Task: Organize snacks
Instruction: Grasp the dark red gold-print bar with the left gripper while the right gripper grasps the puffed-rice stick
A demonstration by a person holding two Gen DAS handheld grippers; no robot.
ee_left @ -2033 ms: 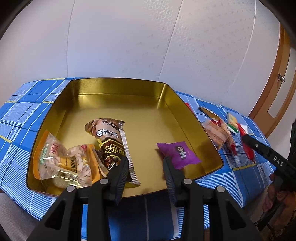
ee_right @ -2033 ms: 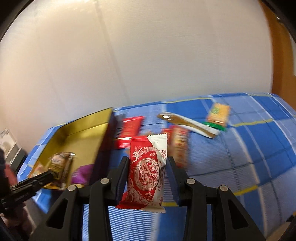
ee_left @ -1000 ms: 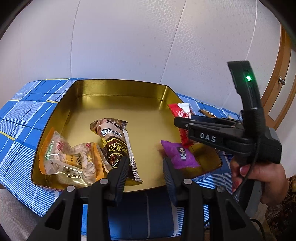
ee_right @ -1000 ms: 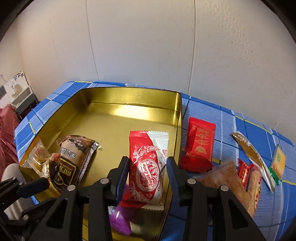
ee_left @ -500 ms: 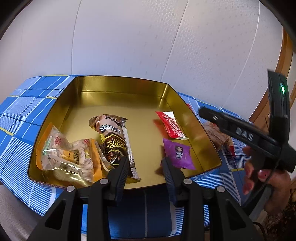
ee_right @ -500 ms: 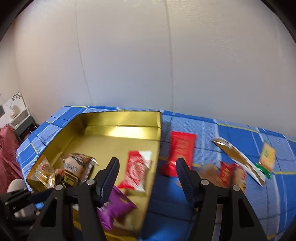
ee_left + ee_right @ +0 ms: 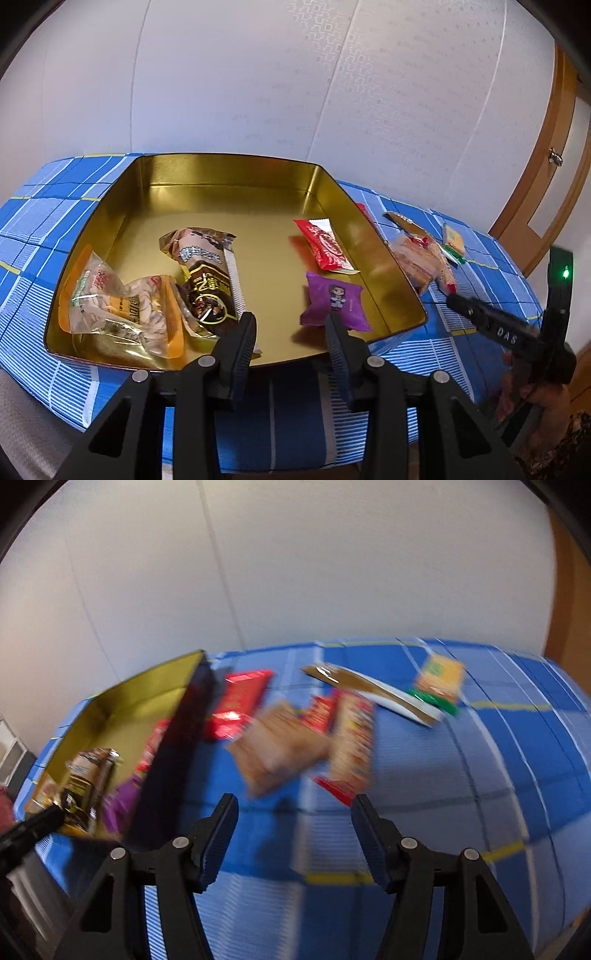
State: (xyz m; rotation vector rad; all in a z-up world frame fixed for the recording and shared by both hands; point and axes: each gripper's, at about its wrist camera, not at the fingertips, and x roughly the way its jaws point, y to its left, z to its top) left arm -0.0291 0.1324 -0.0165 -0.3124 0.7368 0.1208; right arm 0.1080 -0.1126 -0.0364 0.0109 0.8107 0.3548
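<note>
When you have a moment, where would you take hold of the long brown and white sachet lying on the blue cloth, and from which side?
Probably across the middle of the long brown and white sachet, from above. It lies flat and slanted on the checked cloth, thin and narrow, so the open, empty right gripper would need rolling until its fingers straddle the short width. The ends taper and look harder to pinch. The yellow and green packet beside its far end leaves little room there.
</note>
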